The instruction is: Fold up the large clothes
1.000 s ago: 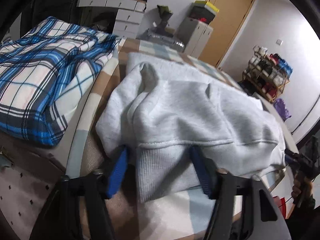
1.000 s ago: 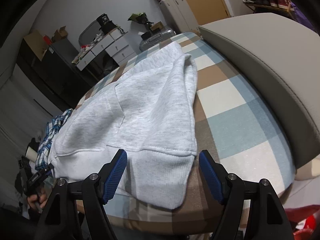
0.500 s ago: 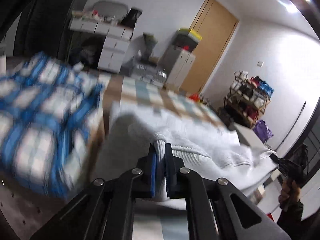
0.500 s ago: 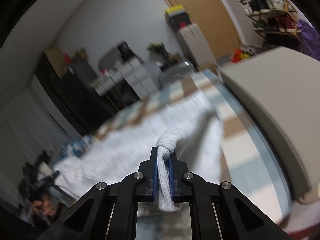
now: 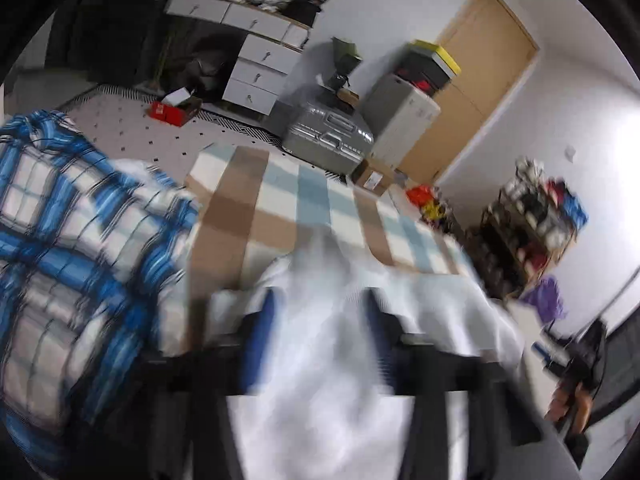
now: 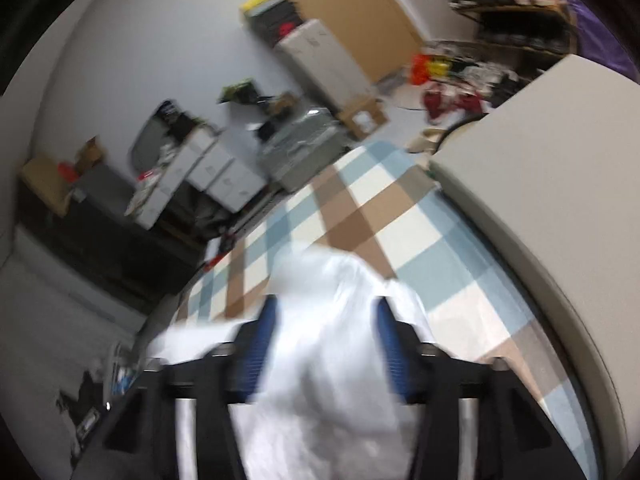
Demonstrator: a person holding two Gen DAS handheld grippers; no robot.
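Covering bed: checked blanket (image 5: pixel 280 204)

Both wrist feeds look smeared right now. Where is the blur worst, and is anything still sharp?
Left wrist view: left gripper, grey sweatshirt and plaid shirt smeared; drawers fairly sharp. Right wrist view: blurred throughout, worst at right gripper, jaws opening around the cloth; fisheye bends the headboard.

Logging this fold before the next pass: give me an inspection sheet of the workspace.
Surface: bed with brown, blue and white checked cover.
Job's things: light grey sweatshirt, blurred, bunched near both grippers.
Clutter: blue and white plaid garment heaped beside it.
Grippers: left gripper and right gripper jaws opening, sweatshirt between the blue pads.
Cables: nothing seen.
Surroundings: silver suitcase, white drawers, wooden door, shoe rack.
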